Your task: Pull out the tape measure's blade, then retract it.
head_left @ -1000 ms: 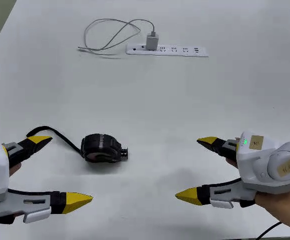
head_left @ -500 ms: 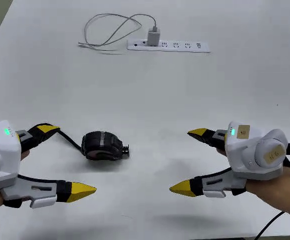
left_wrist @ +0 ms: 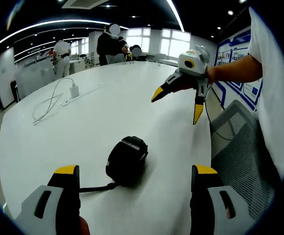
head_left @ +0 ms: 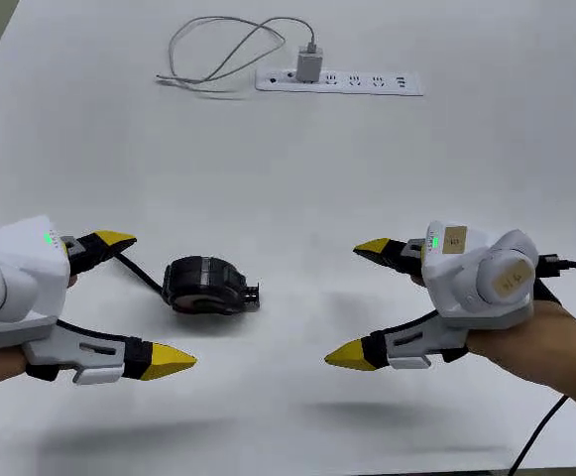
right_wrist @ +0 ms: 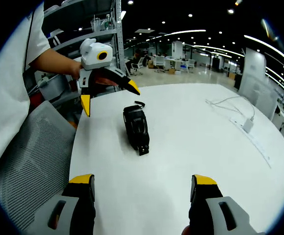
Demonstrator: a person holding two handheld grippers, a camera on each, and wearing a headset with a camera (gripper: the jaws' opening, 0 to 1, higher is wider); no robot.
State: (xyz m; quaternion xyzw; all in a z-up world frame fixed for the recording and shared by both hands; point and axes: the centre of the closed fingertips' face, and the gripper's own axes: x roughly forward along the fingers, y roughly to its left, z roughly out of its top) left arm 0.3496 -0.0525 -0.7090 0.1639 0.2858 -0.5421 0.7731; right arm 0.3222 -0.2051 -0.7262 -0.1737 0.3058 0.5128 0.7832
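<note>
A rounded black tape measure (head_left: 206, 286), seemingly trailing a strap (head_left: 139, 273), lies between left gripper (head_left: 159, 300) and right gripper (head_left: 343, 303), both wide-open, empty.

A white table (head_left: 416, 178) carries a tape measure (head_left: 203, 285), power strip (head_left: 367, 82) and cable (head_left: 236, 58).

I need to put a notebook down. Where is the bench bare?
Bare: the wide stretch between tape measure and power strip. Crowded: near edge, where left hand-held gripper and right hand-held gripper flank it.

The head view's edge cuts off the left gripper (head_left: 161, 299), whose fingers (head_left: 109, 242) hide part of the strap (head_left: 141, 276).
</note>
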